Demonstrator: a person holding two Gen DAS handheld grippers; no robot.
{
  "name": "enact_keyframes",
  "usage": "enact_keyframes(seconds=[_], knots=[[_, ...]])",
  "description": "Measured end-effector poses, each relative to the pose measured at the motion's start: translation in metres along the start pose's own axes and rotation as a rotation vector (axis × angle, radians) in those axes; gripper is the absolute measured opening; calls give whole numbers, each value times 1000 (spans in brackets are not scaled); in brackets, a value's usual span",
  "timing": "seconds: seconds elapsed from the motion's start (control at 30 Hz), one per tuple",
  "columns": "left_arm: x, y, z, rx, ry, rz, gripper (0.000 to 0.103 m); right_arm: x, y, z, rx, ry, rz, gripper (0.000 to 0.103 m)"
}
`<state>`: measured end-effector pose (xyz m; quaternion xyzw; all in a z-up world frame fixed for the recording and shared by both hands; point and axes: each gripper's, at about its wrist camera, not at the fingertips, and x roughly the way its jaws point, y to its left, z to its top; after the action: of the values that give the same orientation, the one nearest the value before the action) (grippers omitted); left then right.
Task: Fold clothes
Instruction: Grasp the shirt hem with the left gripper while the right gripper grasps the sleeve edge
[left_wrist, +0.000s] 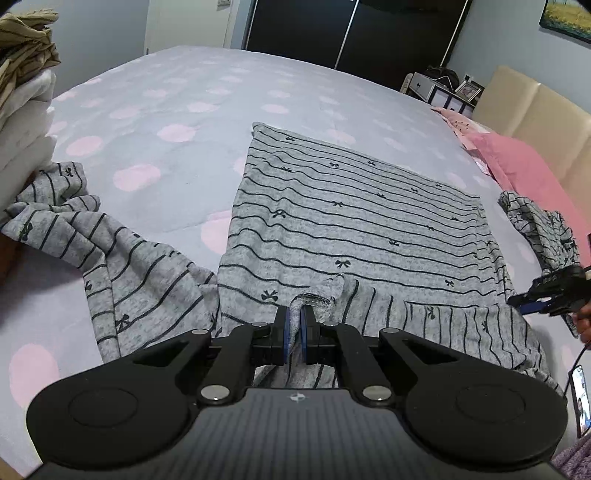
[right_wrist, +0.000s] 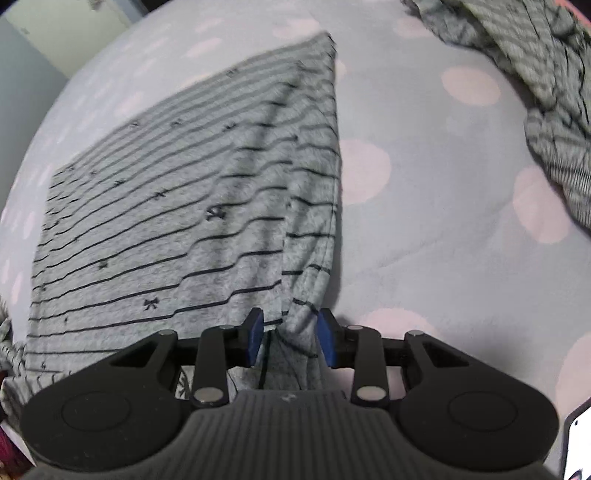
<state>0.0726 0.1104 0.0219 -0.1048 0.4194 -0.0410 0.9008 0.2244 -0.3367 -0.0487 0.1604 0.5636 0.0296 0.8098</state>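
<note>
Grey striped garment lies flat on the dotted bedspread, long axis running away. The left gripper pinches its near hem; the right gripper, half-open, straddles an edge fold.

Garment: grey knit top with thin dark stripes and small bow prints.
Pose: body spread flat on the bed, stripes slightly rippled.
Left sleeve: extended sideways, rumpled.
Near edge: neckline bunched and raised.
Right edge: folded inward, gathered into a ridge.
</note>
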Motion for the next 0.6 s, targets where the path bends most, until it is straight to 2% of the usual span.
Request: enact_keyframes(seconds=[0.1, 0.23, 0.33, 0.5, 0.6], knots=[[-1, -1, 1, -9, -8, -5, 4, 9, -2, -3, 3, 23, -6, 18], [-3, -11, 4, -5, -27, -39, 4, -3, -8, -8, -26, -26, -30, 8], [-4, -27, 12, 15, -49, -73, 4, -19, -24, -5, -8, -81, -76, 7], [2, -58, 29, 78, -75, -57, 4, -14, -56, -10, 39, -41, -110, 6], [8, -75, 49, 127, -88, -37, 4, -9, -56, -13, -1, -35, -113, 6]])
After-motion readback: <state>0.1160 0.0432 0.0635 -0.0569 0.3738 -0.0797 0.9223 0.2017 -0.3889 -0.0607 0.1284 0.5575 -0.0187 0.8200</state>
